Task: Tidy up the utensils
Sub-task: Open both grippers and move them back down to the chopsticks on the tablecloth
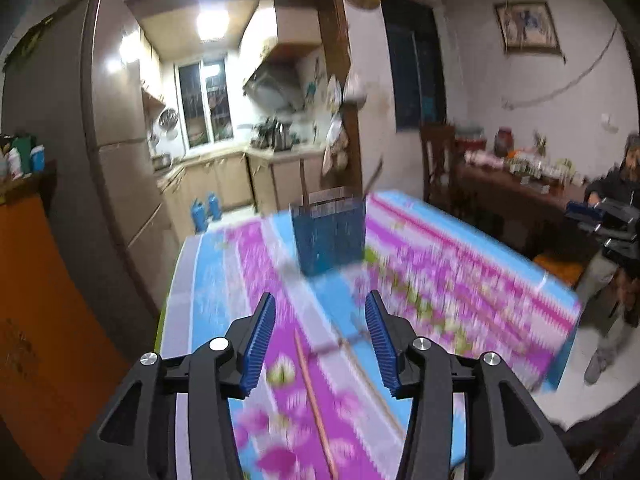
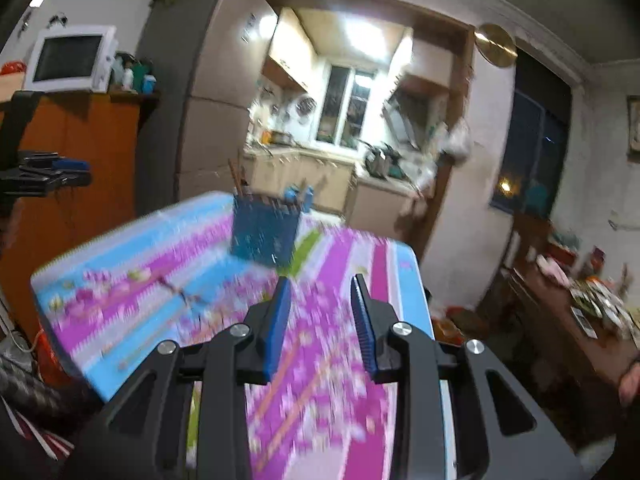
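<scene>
A blue mesh utensil holder stands on the table with a pink, blue and white floral cloth; a few utensil handles stick out of its top. Loose utensils lie blurred on the cloth: a chopstick and a metal piece. My left gripper is open and empty above the chopstick. In the right wrist view the holder stands at the far side, with blurred utensils on the cloth to its left. My right gripper is open and empty above the cloth.
Both views are motion-blurred. An orange cabinet and a tall fridge stand left of the table. A cluttered wooden side table and a chair stand at the right. The kitchen doorway lies behind the table.
</scene>
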`<action>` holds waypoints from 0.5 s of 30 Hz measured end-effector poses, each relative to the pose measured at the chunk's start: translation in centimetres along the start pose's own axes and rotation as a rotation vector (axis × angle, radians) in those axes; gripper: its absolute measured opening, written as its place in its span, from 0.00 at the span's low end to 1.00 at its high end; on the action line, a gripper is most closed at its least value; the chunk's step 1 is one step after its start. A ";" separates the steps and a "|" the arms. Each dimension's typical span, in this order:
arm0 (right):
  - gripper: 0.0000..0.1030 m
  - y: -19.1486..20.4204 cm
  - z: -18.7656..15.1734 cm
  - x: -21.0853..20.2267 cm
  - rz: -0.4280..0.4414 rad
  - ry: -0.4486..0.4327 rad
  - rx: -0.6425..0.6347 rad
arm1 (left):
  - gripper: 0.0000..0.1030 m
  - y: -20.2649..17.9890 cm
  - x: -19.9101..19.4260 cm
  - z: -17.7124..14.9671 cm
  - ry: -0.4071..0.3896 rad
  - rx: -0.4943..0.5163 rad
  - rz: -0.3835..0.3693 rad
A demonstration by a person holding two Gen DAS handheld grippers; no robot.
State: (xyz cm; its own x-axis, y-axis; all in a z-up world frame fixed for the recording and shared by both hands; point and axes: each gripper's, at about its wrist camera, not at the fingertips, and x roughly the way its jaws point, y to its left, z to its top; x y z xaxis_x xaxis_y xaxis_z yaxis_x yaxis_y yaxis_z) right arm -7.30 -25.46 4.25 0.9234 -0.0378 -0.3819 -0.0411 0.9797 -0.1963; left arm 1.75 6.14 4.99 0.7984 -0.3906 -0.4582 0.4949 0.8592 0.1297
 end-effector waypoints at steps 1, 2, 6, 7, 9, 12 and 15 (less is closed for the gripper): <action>0.29 0.3 -1.2 -0.2 0.006 0.024 0.020 | 0.47 -0.5 0.1 -1.1 0.018 0.006 0.013; 0.29 0.7 -2.4 -0.2 0.009 0.049 0.034 | 0.47 -0.9 0.2 -2.1 0.032 0.011 0.021; 0.29 2.6 -6.3 -0.2 0.048 0.109 0.070 | 0.47 -3.1 0.6 -7.0 0.085 0.017 0.040; 0.29 3.0 -7.1 -0.1 0.068 0.122 0.083 | 0.47 -3.5 1.0 -7.7 0.095 0.022 0.049; 0.29 4.3 -8.9 0.4 0.109 0.153 0.100 | 0.47 -4.9 1.4 -10.1 0.118 0.061 0.101; 0.29 7.4 -10.6 1.5 0.185 0.174 0.073 | 0.47 -5.9 1.9 -12.7 0.146 0.033 0.093; 0.28 11.2 -10.8 3.0 0.244 0.163 -0.014 | 0.46 -6.2 2.4 -14.2 0.166 -0.037 0.077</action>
State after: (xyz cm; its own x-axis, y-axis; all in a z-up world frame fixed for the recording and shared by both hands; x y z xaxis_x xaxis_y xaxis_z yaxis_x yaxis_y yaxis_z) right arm -9.14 -16.69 -8.87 0.8120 0.1663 -0.5595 -0.2608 0.9609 -0.0928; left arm -4.28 4.54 -9.42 0.7643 -0.2660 -0.5874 0.4191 0.8972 0.1390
